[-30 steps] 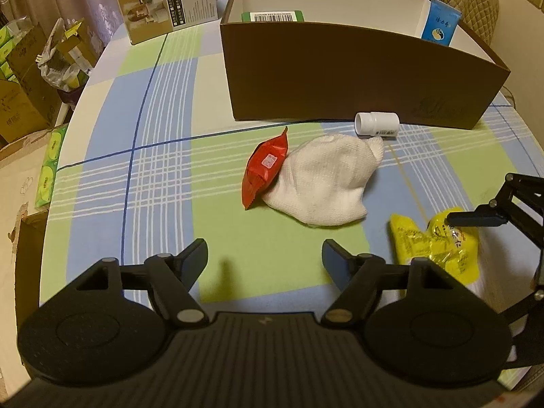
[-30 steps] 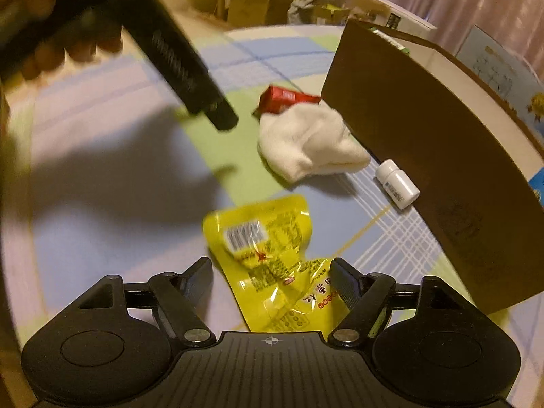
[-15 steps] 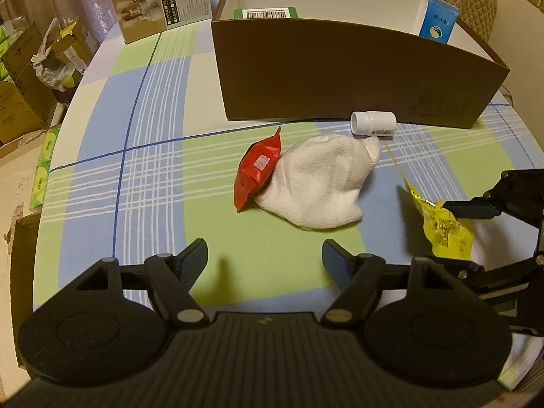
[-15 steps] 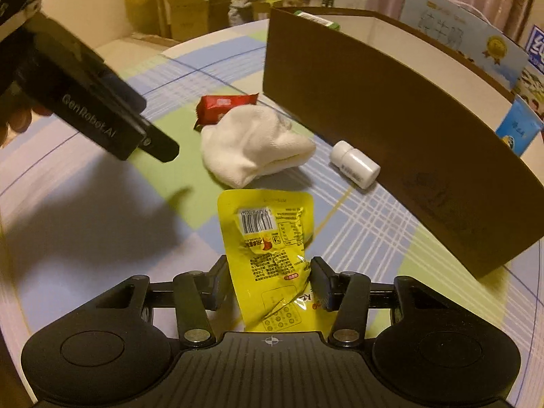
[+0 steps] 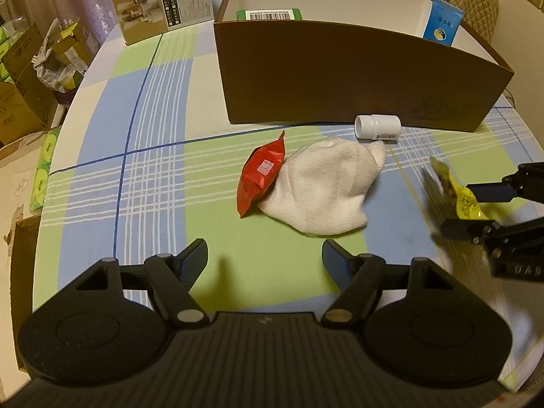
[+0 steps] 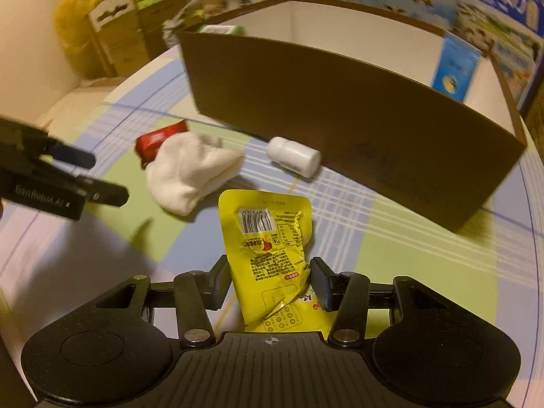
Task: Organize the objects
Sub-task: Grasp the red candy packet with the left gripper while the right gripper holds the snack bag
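The right gripper (image 6: 268, 284) is clenched on the one yellow packet (image 6: 272, 241), now lifted off the desk (image 5: 153, 136); a second ago it lay flat. The left gripper (image 5: 265, 260) hangs released over bare cloth. One sock (image 5: 323, 190), one red packet (image 5: 261, 176) and one white bottle (image 5: 377, 127) lie before the brown box (image 5: 340, 78).
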Action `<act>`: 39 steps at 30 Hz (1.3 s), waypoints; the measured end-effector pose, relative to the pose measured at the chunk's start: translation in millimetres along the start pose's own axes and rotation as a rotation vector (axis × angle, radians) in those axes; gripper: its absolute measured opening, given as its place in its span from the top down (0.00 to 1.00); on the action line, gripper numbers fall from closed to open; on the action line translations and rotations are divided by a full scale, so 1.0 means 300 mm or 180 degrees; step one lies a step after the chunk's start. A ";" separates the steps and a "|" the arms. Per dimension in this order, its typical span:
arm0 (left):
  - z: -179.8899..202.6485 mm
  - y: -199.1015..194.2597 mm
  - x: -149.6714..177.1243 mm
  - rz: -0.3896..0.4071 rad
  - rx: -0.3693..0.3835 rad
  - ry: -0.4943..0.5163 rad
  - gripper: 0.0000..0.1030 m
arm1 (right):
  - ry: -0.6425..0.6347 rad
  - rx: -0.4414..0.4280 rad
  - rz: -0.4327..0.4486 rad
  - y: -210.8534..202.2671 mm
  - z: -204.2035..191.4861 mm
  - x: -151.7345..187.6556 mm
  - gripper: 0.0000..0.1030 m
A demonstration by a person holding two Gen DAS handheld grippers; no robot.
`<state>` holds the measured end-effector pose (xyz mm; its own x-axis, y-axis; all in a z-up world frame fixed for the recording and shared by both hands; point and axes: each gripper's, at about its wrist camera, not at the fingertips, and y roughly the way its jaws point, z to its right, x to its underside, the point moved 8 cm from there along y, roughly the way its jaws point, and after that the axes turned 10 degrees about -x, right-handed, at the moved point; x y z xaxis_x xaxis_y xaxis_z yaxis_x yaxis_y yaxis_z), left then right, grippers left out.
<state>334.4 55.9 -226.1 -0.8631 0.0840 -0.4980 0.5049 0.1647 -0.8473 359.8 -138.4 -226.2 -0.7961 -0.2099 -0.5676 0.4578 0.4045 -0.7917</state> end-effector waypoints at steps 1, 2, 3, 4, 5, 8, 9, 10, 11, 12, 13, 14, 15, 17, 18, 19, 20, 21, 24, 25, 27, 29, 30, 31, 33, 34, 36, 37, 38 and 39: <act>-0.001 0.000 -0.002 0.0007 -0.0002 -0.0002 0.31 | 0.0063 0.0004 0.0011 -0.004 0.013 -0.002 0.55; -0.001 0.001 -0.003 0.0012 -0.0004 0.0001 0.31 | 0.0112 0.0008 0.0018 -0.007 0.022 -0.004 0.55; -0.001 0.003 -0.004 0.0016 -0.0004 0.0004 0.31 | 0.0164 0.0010 0.0021 -0.010 0.031 -0.005 0.55; -0.002 0.003 -0.005 0.0023 -0.0003 0.0006 0.31 | 0.0217 0.0005 0.0027 -0.015 0.039 -0.005 0.55; -0.004 0.004 -0.007 0.0035 -0.0001 0.0007 0.31 | 0.0265 0.0005 0.0034 -0.020 0.047 -0.006 0.55; -0.030 0.003 -0.023 0.0107 -0.0036 -0.0025 0.31 | 0.0367 0.0000 0.0047 -0.030 0.066 -0.009 0.55; -0.045 0.005 -0.031 0.0135 -0.0057 -0.0058 0.31 | 0.0393 -0.0010 0.0055 -0.032 0.070 -0.011 0.55; -0.063 0.009 -0.041 0.0159 -0.0075 -0.0104 0.31 | 0.0417 -0.0016 0.0062 -0.034 0.074 -0.012 0.55; -0.080 0.014 -0.049 0.0171 -0.0089 -0.0152 0.31 | 0.0426 -0.0014 0.0066 -0.036 0.076 -0.014 0.55; -0.097 0.020 -0.057 0.0175 -0.0091 -0.0210 0.31 | 0.0443 -0.0001 0.0069 -0.038 0.079 -0.016 0.55; -0.112 0.027 -0.067 0.0176 -0.0071 -0.0275 0.31 | 0.0462 0.0013 0.0061 -0.034 0.083 -0.016 0.55; -0.122 0.033 -0.074 0.0179 -0.0036 -0.0334 0.31 | 0.0475 0.0008 0.0063 -0.034 0.086 -0.016 0.55; -0.129 0.038 -0.081 0.0178 0.0011 -0.0386 0.32 | 0.0498 0.0004 0.0070 -0.034 0.089 -0.018 0.55; -0.133 0.049 -0.095 0.0171 0.0076 -0.0449 0.33 | 0.0534 0.0013 0.0094 -0.039 0.095 -0.021 0.55; -0.129 0.056 -0.104 0.0186 0.0098 -0.0450 0.36 | 0.0540 0.0024 0.0102 -0.041 0.097 -0.022 0.55; -0.124 0.063 -0.112 0.0208 0.0105 -0.0423 0.37 | 0.0554 0.0051 0.0103 -0.041 0.103 -0.023 0.55; -0.118 0.068 -0.121 0.0236 0.0102 -0.0377 0.39 | 0.0570 0.0070 0.0100 -0.042 0.109 -0.022 0.55; -0.107 0.075 -0.131 0.0272 0.0106 -0.0317 0.41 | 0.0589 0.0075 0.0097 -0.041 0.114 -0.021 0.55; -0.070 0.100 -0.150 0.0301 0.0179 -0.0120 0.42 | 0.0645 0.0087 0.0113 -0.047 0.130 -0.021 0.55; -0.058 0.110 -0.153 0.0291 0.0199 -0.0056 0.44 | 0.0657 0.0088 0.0115 -0.048 0.134 -0.022 0.55; -0.041 0.130 -0.154 0.0274 0.0163 0.0062 0.51 | 0.0682 0.0081 0.0127 -0.050 0.140 -0.023 0.55; -0.028 0.150 -0.157 0.0279 0.0137 0.0155 0.59 | 0.0682 0.0076 0.0120 -0.049 0.140 -0.022 0.55; -0.025 0.159 -0.159 0.0279 0.0137 0.0172 0.62 | 0.0677 0.0073 0.0114 -0.049 0.140 -0.021 0.55; -0.021 0.164 -0.162 0.0280 0.0149 0.0176 0.64 | 0.0670 0.0069 0.0108 -0.049 0.139 -0.020 0.55; -0.015 0.167 -0.166 0.0299 0.0203 0.0181 0.77 | 0.0670 0.0064 0.0109 -0.050 0.141 -0.018 0.55; -0.010 0.169 -0.166 0.0300 0.0241 0.0188 0.77 | 0.0679 0.0066 0.0118 -0.052 0.143 -0.018 0.55; -0.004 0.169 -0.164 0.0331 0.0209 0.0241 0.79 | 0.0713 0.0063 0.0136 -0.057 0.148 -0.018 0.55; -0.004 0.168 -0.164 0.0336 0.0198 0.0258 0.80 | 0.0726 0.0060 0.0145 -0.059 0.150 -0.019 0.55; -0.007 0.167 -0.165 0.0330 0.0190 0.0249 0.81 | 0.0730 0.0066 0.0158 -0.063 0.152 -0.020 0.55; -0.012 0.164 -0.166 0.0320 0.0187 0.0219 0.81 | 0.0725 0.0071 0.0179 -0.070 0.153 -0.022 0.55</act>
<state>402.2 63.3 -242.4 -0.8058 0.1648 -0.5687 0.5869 0.0945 -0.8042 373.6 -186.4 -216.3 -0.8367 0.0199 -0.5474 0.5107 0.3895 -0.7665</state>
